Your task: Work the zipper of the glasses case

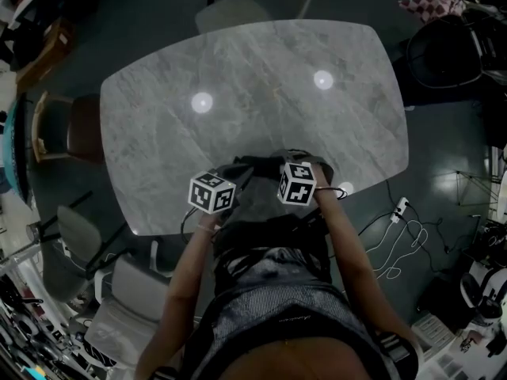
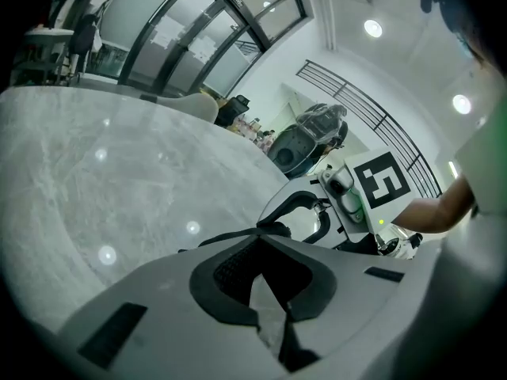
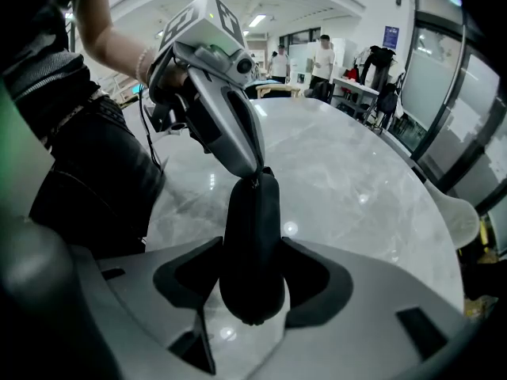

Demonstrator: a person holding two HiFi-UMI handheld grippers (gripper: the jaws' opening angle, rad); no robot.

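The black glasses case (image 3: pixel 253 228) stands on end over the marble table (image 1: pixel 261 85), near its front edge. My right gripper (image 3: pixel 253 279) is shut on the case, one jaw on each side of its lower half. My left gripper (image 3: pixel 253 169) comes in from the upper left with its jaws shut, and its tip pinches the small zipper pull at the case's top end. In the left gripper view the shut jaws (image 2: pixel 265 287) fill the foreground. Beyond them are a dark curved edge of the case (image 2: pixel 305 204) and the right gripper's marker cube (image 2: pixel 382 179). In the head view both cubes (image 1: pixel 212 192) hide the case.
Chairs stand round the table: one at the far side (image 1: pixel 234 10), one at the left (image 1: pixel 79 133). White cables and a power strip (image 1: pixel 396 212) lie on the floor at the right. People stand far off by desks (image 3: pixel 321 58).
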